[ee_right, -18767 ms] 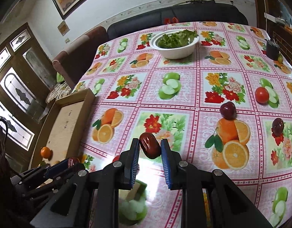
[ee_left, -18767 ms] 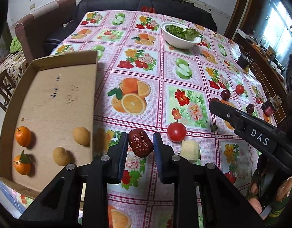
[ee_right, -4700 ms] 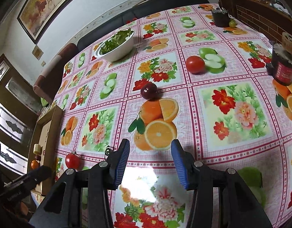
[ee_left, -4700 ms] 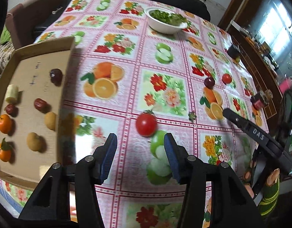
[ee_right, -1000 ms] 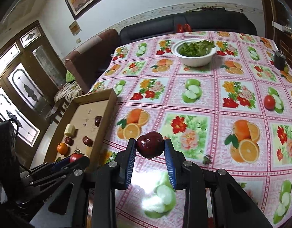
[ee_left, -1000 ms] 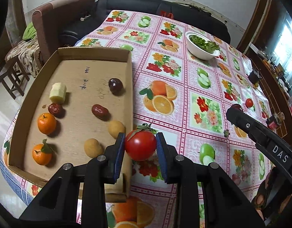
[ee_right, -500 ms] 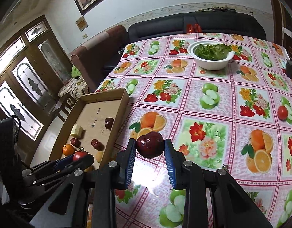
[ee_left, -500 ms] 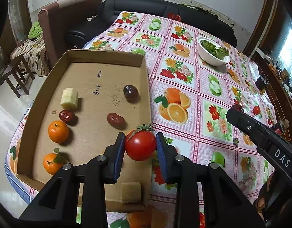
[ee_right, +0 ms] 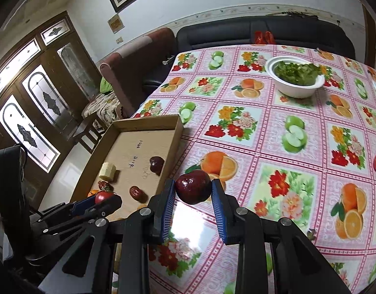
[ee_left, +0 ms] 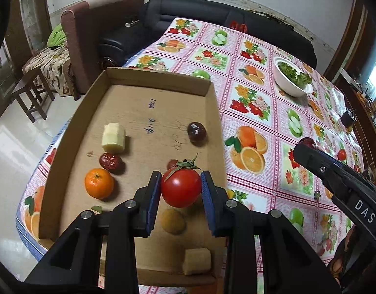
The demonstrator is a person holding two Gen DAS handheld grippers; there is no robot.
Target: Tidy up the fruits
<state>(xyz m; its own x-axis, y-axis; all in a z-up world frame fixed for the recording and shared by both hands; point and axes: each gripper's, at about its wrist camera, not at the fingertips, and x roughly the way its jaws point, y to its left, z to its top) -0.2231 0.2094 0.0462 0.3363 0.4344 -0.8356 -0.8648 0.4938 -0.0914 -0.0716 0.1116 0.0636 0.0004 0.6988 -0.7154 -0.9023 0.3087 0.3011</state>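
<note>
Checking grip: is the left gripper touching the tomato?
Touching. The left wrist view shows the left gripper with both blue pads pressed against the tomato.

Right gripper (ee_right: 193, 193) clamps dark plum (ee_right: 193, 190) above tablecloth (ee_right: 261, 132), beside cardboard tray (ee_right: 172, 152).

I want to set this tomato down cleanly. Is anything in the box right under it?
Yes. Held in the left gripper, the tomato hangs over the cardboard box, with a yellowish fruit just below it and a dark red date partly hidden behind it. Bare cardboard lies farther back.
</note>
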